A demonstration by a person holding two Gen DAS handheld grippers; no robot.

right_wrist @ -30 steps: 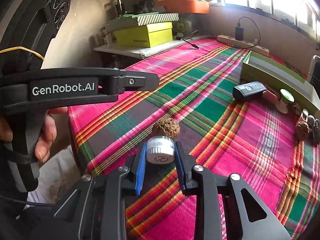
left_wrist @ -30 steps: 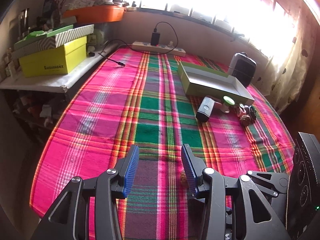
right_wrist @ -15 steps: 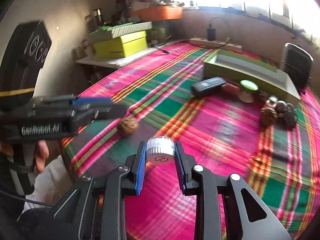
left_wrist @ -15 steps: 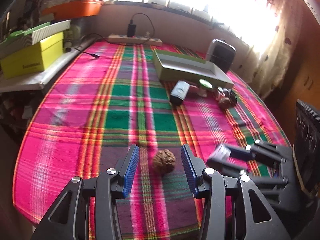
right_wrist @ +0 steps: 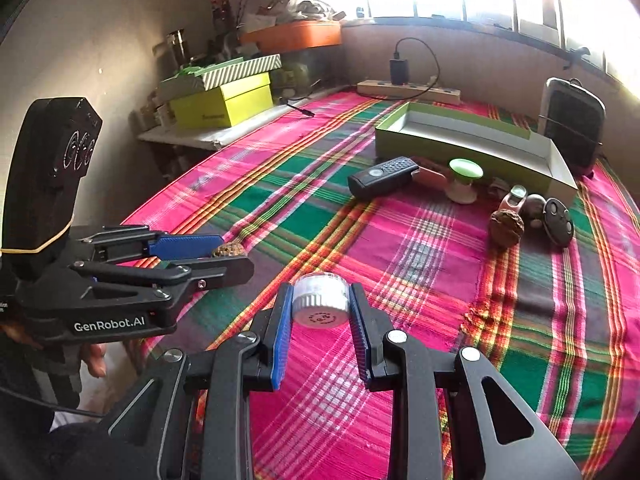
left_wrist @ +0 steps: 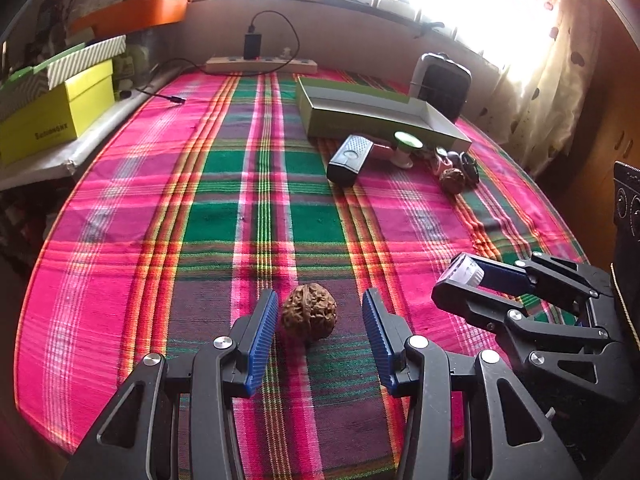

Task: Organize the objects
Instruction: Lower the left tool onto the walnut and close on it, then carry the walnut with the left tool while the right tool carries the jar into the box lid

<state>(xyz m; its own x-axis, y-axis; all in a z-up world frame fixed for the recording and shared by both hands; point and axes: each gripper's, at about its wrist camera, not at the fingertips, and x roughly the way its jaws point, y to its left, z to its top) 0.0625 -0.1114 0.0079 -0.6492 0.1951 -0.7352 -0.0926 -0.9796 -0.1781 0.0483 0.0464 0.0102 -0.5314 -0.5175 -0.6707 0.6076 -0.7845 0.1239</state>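
On the plaid-clothed counter [left_wrist: 256,208], the walnut [left_wrist: 309,311] lies untouched between the wide-open left gripper [left_wrist: 318,320], while the right gripper [right_wrist: 320,312] clamps a white bottle [right_wrist: 320,300]

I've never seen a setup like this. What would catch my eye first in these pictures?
Probably the loud pink-and-green plaid tablecloth that covers the whole table. Next, the two black hand-held grippers near its front edge: the left gripper stands open around a wrinkled walnut, and the right gripper pinches a small white jar. Farther back, small things cluster beside an open green box.
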